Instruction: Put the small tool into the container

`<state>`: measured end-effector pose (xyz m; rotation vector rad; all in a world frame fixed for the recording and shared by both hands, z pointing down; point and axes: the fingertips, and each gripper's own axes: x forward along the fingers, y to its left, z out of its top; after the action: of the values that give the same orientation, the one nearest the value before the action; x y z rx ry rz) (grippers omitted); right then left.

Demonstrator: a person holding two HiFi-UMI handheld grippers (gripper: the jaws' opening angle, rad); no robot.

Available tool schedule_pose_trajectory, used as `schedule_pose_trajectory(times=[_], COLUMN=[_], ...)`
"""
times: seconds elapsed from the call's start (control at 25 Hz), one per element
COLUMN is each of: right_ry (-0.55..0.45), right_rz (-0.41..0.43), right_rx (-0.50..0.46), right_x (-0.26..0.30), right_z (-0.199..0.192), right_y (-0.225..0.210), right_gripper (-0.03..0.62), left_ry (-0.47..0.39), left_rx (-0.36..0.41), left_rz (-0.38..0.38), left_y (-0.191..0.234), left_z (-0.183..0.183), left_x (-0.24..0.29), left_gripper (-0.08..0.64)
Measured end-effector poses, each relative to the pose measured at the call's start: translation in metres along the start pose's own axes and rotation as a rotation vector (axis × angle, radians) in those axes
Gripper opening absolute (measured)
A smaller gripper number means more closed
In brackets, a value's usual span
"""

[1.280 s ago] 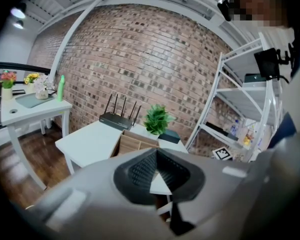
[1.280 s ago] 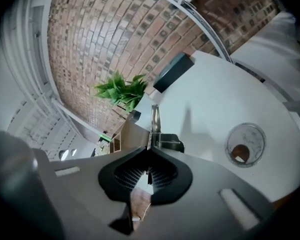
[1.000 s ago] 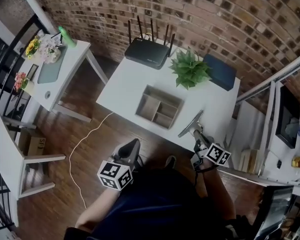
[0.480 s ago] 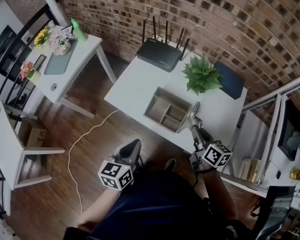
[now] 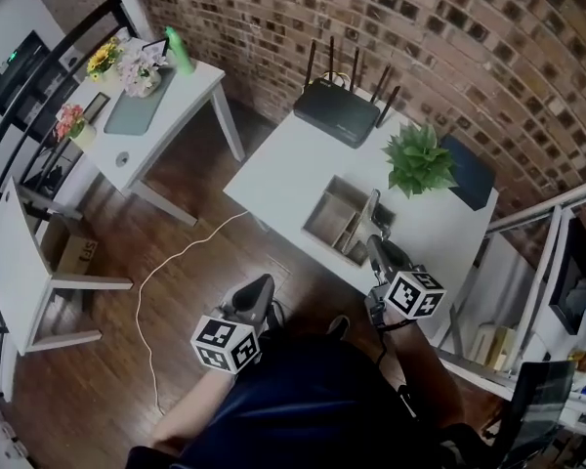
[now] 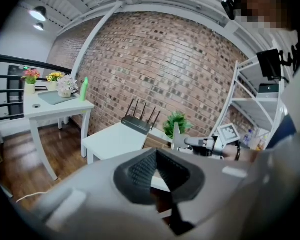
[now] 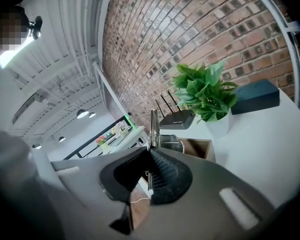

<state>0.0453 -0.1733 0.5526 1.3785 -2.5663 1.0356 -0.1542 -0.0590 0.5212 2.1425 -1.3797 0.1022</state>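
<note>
Two grippers, both with jaws together: the right gripper (image 7: 150, 153) pinches the tool (image 7: 153, 126) upright over the container (image 5: 330, 218) on the table (image 5: 278, 164), and the left gripper (image 5: 258, 293) holds nothing. The pads hide the tool's lower end.

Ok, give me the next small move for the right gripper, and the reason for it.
Probably lower the right gripper a little, so the tool dips into the container before any release. Its jaws are shut on the tool, which stands nearly upright over the container's right side and seems still above it. The left gripper hangs shut and empty.
</note>
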Motion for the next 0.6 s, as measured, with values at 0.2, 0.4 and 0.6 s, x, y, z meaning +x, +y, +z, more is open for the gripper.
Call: schedule_pose_trajectory(times=[0.2, 0.4, 0.6], right_ry=[0.020, 0.050, 0.084], right_rz=[-0.024, -0.093, -0.154], right_rx=[-0.058, -0.154, -0.233], right_x=[0.030, 0.055, 0.074], right_z=[-0.003, -0.013, -0.028], right_y=[0.011, 0.014, 0.017], right_gripper=[0.017, 0.017, 0.016], left_ry=[-0.006, -0.011, -0.002], left_rx=[-0.005, -0.007, 0.000], left_rz=[0.026, 0.041, 0.037], left_y=[0.023, 0.046, 0.067], left_z=[0.006, 0.014, 0.018], left_x=[-0.012, -0.024, -0.030], left_gripper=[0.003, 0.003, 0.003])
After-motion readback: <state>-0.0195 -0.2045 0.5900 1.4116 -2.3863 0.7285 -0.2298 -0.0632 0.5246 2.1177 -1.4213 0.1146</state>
